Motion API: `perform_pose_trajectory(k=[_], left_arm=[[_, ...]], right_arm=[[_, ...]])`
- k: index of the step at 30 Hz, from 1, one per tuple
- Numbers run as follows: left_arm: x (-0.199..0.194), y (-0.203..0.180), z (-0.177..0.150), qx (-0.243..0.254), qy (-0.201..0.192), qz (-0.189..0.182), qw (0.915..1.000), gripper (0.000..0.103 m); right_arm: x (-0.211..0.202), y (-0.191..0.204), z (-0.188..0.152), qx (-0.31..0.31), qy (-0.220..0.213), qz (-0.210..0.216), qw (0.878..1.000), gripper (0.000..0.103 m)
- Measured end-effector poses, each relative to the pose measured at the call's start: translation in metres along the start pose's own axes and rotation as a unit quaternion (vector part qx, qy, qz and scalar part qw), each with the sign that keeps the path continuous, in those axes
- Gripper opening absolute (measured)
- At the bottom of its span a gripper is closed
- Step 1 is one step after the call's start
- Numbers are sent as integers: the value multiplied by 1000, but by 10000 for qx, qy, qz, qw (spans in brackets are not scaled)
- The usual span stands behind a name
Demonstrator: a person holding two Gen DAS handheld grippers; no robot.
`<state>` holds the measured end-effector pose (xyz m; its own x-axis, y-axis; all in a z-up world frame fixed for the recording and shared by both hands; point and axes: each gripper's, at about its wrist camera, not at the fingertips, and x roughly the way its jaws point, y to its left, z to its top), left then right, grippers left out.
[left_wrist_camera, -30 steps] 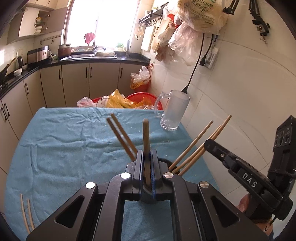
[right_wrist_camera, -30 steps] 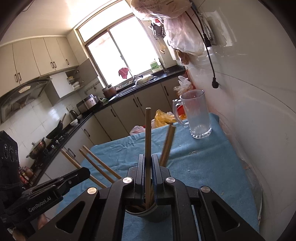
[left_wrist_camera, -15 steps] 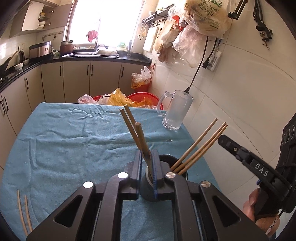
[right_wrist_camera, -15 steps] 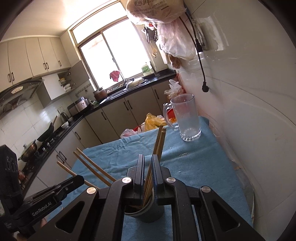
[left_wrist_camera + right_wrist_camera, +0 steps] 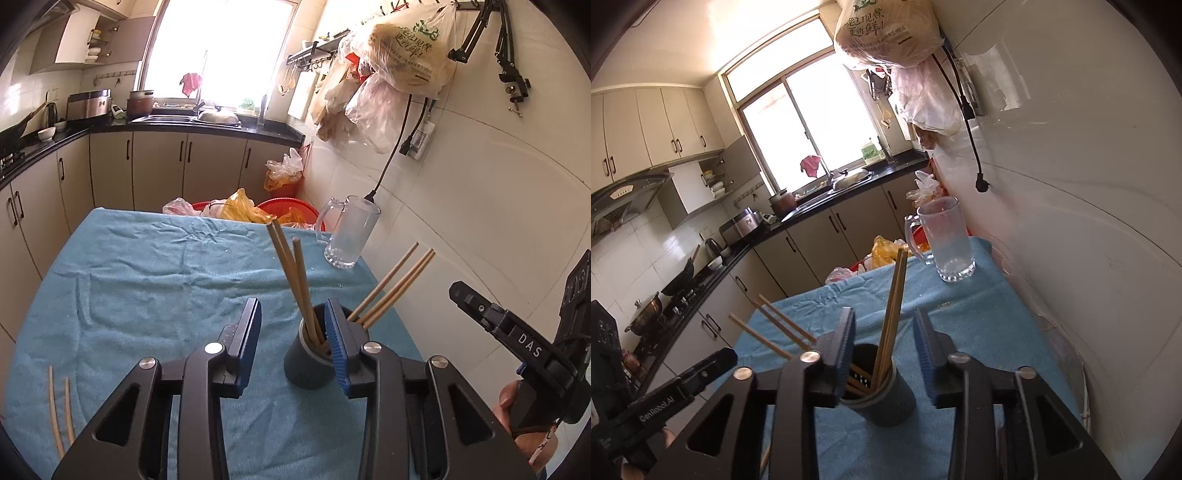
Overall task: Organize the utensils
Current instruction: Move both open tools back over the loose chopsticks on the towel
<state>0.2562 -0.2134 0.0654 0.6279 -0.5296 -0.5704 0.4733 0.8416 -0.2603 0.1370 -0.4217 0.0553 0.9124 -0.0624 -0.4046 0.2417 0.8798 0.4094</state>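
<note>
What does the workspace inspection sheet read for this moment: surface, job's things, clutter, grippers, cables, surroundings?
Surface: blue cloth covering the table, wrinkled.
Job's things: dark holder upright, six chopsticks standing in it; two loose chopsticks on the cloth's near left.
Clutter: empty glass mug at the far right corner.
Grippers: left gripper and right gripper both open, jaws just opened, holding nothing.
Cables: black plug lead dangling over the mug.
Surroundings: kitchen counter, sink, hanging bags.

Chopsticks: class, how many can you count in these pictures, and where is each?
8: three chopsticks stand near-upright in the dark holder, three lean toward the wall, and two lie on the blue cloth. More may be hidden.
</note>
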Motion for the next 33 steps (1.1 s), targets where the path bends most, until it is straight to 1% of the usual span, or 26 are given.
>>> perform_pose_trajectory(k=[4, 6, 8, 10, 12, 17, 23, 26, 29, 33], left_arm=[[-9, 0, -12, 75, 47, 37, 10000, 37], [-12, -1, -16, 96, 88, 52, 9999, 39], [-15, 0, -21, 106, 131, 82, 9998, 41], [-19, 0, -25, 115, 135, 115, 9998, 45], [-24, 1, -28, 121, 107, 177, 9997, 49], [-39, 6, -39, 17, 103, 202, 9997, 52], [-66, 13, -56, -28, 96, 298, 9995, 55], [-84, 15, -67, -16, 80, 364, 9993, 58], [-102, 16, -78, 18, 69, 422, 9991, 60], [-125, 23, -93, -9, 83, 511, 9987, 61]], right_arm=[[-9, 4, -13, -58, 1, -113, 9999, 49], [-12, 4, -16, -30, 3, -148, 9999, 58], [-15, 5, -18, -14, -13, -204, 9998, 64], [-19, 6, -21, -11, -33, -277, 9996, 66], [-24, 8, -24, -23, -62, -310, 9995, 72], [-34, 11, -30, -110, -105, -479, 9987, 81], [-48, 16, -41, -169, -62, -512, 9985, 82], [-56, 21, -49, -200, -27, -459, 9987, 83], [-66, 27, -58, -258, -14, -413, 9988, 86], [-78, 35, -70, -343, 35, -342, 9988, 87]])
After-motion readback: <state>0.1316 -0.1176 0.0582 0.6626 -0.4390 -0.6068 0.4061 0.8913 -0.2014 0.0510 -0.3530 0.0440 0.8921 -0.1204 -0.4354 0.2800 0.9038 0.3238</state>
